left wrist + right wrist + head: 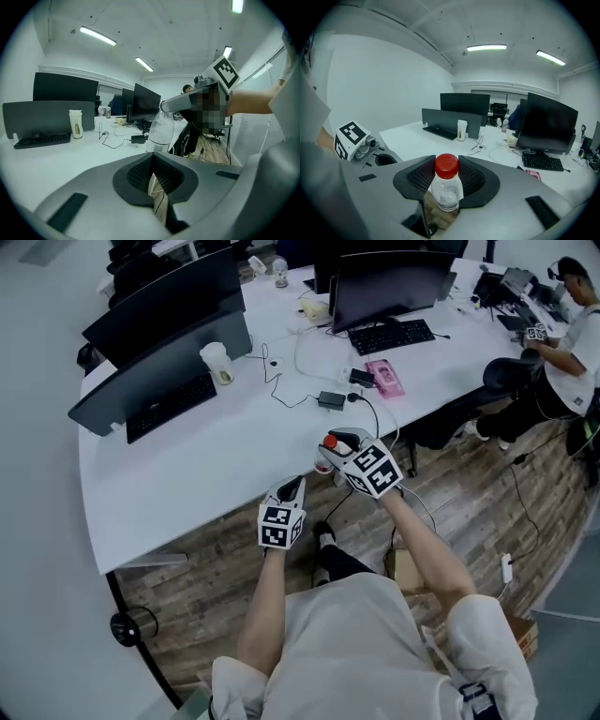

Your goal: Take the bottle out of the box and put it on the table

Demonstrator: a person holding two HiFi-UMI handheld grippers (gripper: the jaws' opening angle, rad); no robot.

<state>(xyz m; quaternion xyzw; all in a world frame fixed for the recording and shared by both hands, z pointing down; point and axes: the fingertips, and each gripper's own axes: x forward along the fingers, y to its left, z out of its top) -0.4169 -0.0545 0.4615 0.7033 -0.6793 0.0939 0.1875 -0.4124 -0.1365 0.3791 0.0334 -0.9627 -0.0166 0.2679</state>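
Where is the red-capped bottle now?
The bottle is gripped between the jaws of the right gripper, at the near edge of the white table in the head view's centre, just right of the left gripper.

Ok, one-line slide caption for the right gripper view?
Right gripper holds a red-capped clear bottle by its neck, white desk and monitors beyond.

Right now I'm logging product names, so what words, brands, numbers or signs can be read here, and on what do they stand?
No text can be read in any view.
Bottle label: too blurred to read.
Cup label: too small to read.
Pink box: print too small to read.
Marker cube: black-and-white squares only, no letters.
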